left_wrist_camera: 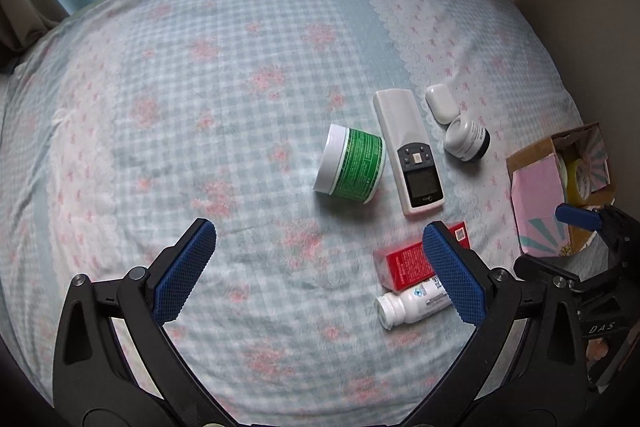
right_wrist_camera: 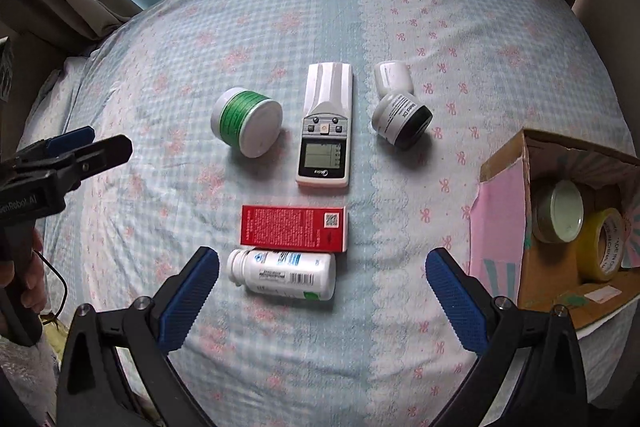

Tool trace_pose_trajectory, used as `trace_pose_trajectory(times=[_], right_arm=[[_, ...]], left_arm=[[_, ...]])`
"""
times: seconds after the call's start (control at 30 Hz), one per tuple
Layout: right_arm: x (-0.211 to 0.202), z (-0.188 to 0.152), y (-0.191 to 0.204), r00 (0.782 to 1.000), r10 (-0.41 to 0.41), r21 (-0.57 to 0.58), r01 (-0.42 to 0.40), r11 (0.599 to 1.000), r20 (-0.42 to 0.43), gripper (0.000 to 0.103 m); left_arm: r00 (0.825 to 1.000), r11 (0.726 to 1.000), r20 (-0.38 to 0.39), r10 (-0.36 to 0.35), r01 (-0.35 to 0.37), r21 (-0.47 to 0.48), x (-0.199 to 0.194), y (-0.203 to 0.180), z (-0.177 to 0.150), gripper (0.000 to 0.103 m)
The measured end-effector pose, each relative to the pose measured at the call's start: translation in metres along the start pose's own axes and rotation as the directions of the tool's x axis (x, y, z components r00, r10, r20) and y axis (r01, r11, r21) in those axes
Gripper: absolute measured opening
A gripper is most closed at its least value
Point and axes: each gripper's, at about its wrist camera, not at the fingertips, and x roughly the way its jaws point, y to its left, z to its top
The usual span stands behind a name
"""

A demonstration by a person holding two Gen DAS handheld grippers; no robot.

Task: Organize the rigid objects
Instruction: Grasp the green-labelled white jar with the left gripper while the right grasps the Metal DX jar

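Observation:
On the bed sheet lie a green-labelled jar [right_wrist_camera: 246, 121] on its side, a white remote [right_wrist_camera: 326, 129], a white earbud case [right_wrist_camera: 394, 77], a small white and black jar [right_wrist_camera: 402, 121], a red box [right_wrist_camera: 294, 229] and a white pill bottle [right_wrist_camera: 282, 273]. My right gripper [right_wrist_camera: 322, 301] is open, hovering just short of the pill bottle. My left gripper [left_wrist_camera: 320, 267] is open and empty above the sheet, left of the red box [left_wrist_camera: 406, 265] and bottle [left_wrist_camera: 412, 303]. The jar [left_wrist_camera: 354, 165] and remote [left_wrist_camera: 412, 155] lie beyond it.
An open cardboard box [right_wrist_camera: 504, 227] with pink sides stands at the right, holding a tin [right_wrist_camera: 560, 213] and a yellow tape roll [right_wrist_camera: 602, 245]. It also shows in the left wrist view [left_wrist_camera: 538, 203]. Curtains hang behind the bed.

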Motion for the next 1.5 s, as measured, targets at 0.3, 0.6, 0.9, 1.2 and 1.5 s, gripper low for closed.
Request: trace_pose_trajectory(times=[0.3, 0.6, 0.9, 1.2, 1.5], right_arm=[[0.060, 0.062, -0.041, 0.998, -0.059, 0.282, 0.051, 0.958, 0.019, 0.103], [0.107, 0.085, -0.072, 0.995, -0.095, 0.528, 0.095, 0.844, -0.026, 0.082], [0.122, 0.090, -0.080, 0.993, -0.109, 0.577, 0.118, 0.808, -0.051, 0.053], [0.122, 0.093, -0.070, 0.990, -0.129, 0.551, 0.140, 0.823, -0.059, 0.050], [0.097, 0.079, -0.059, 0.993, -0.112, 0.503, 0.111, 0.857, -0.029, 0.048]], left_arm=[[0.999, 0.997, -0.031, -0.029, 0.027, -0.068, 0.095, -0.005, 0.018, 0.103], [0.999, 0.997, -0.010, -0.044, 0.044, -0.061, 0.133, -0.018, 0.029, 0.093], [0.999, 0.999, -0.021, -0.032, 0.032, -0.009, 0.149, -0.031, 0.035, 0.060], [0.999, 0.999, -0.004, -0.044, 0.044, -0.025, 0.139, -0.023, 0.031, 0.058], [0.998, 0.996, 0.014, -0.059, 0.059, -0.066, 0.115, -0.010, 0.022, 0.057]])
